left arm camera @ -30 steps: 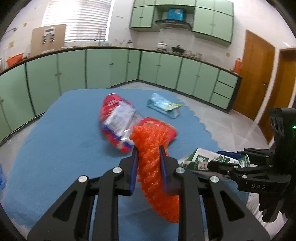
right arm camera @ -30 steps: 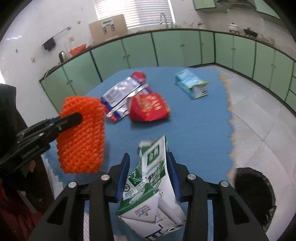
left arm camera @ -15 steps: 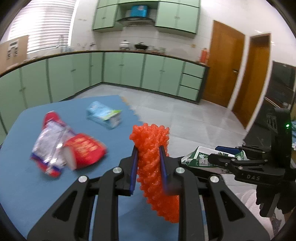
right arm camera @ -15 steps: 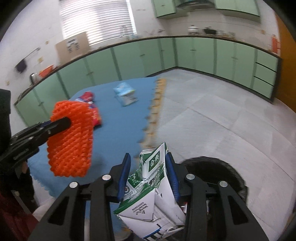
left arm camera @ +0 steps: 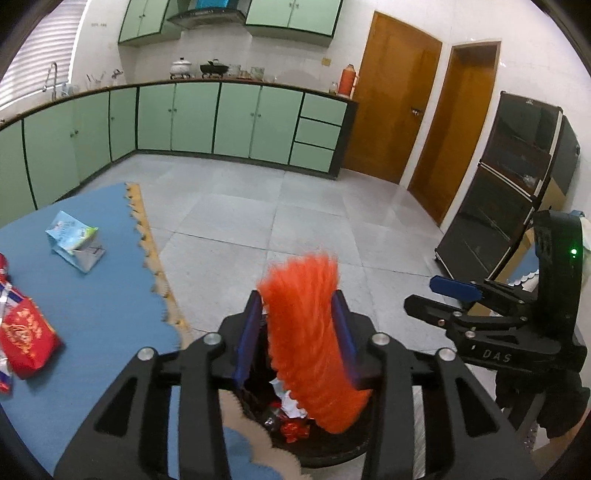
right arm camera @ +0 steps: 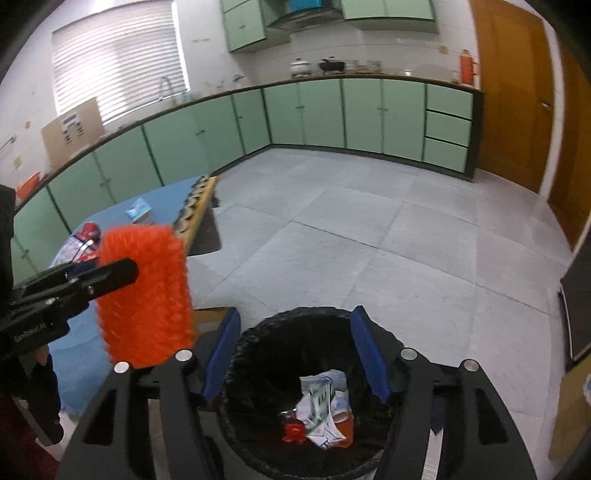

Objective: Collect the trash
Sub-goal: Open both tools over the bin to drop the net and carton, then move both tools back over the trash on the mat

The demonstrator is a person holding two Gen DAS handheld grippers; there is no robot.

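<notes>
Bin (right arm camera: 258, 435) sits at six o'clock under your right gripper (right arm camera: 295, 354), whose jaws stand spread and empty; inside lie a crushed milk carton (right arm camera: 321, 410) and red scraps. Your left gripper (left arm camera: 297, 332) has its jaws around the orange foam net (left arm camera: 306, 332), seemingly loose, over the rim, likely for dropping. More wrappers (left arm camera: 26, 339) wait at nine o'clock on the blue mat (left arm camera: 103, 295).

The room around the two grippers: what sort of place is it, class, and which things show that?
Most likely a home kitchen: green base cabinets run along the walls, pots stand on the counter under a range hood, and a tap rises by the window.
</notes>
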